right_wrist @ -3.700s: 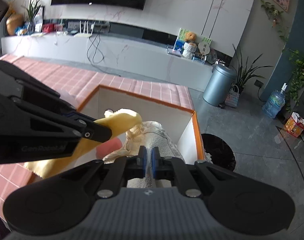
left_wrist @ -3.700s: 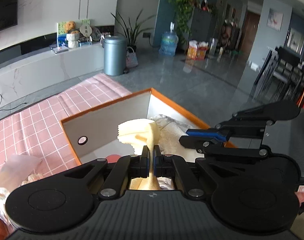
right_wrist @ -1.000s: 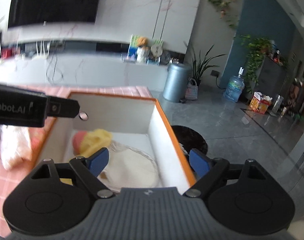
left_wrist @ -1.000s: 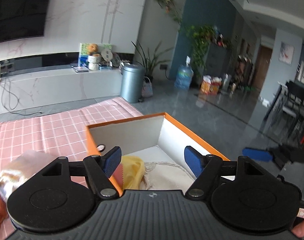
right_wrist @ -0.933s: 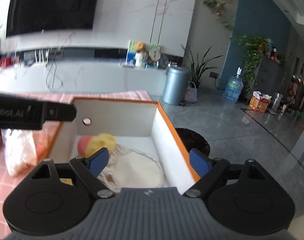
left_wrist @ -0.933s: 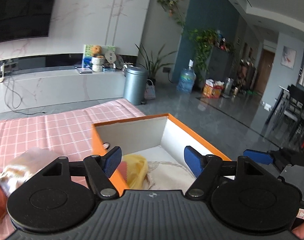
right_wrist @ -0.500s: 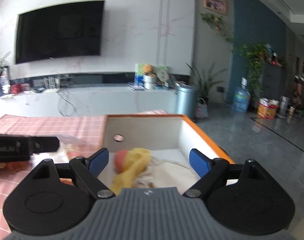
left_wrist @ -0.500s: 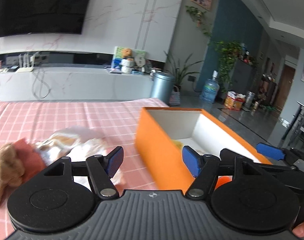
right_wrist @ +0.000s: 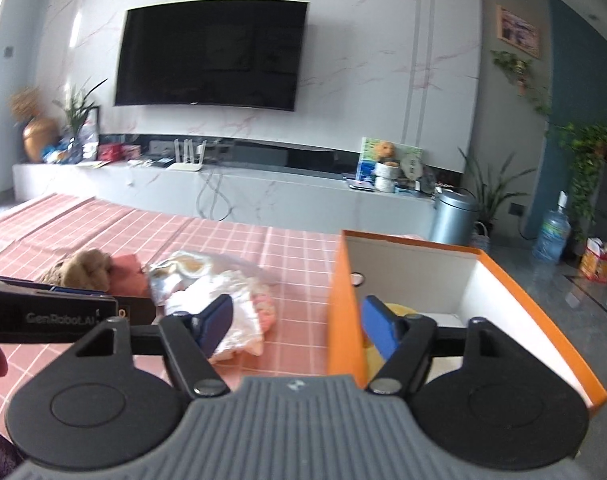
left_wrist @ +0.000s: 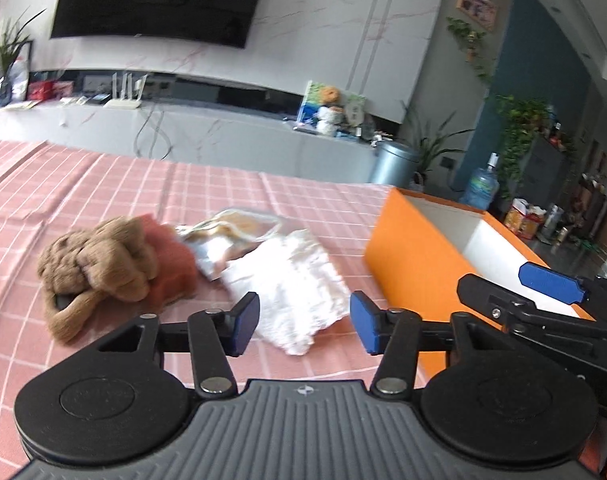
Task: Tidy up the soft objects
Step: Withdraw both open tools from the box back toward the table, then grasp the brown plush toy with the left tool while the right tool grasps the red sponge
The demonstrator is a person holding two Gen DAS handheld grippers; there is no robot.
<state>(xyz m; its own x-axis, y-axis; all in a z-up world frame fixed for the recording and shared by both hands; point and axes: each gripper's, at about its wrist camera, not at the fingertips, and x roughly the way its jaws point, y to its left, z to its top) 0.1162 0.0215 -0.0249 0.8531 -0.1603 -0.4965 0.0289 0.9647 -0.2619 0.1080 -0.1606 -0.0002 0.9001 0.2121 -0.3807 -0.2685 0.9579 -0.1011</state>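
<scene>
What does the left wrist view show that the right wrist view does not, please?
Only the left wrist view shows the brown plush whole, with its limb trailing over the cloth, and the white cloth spread flat between the closing jaws of the left gripper, untouched.

Only the right wrist view shows inside the orange box, where something yellow lies, and the whole TV.

Both show the pink checked tablecloth, the plush, the red cloth, the clear bag, the box and the bin. Each gripper holds nothing.
</scene>
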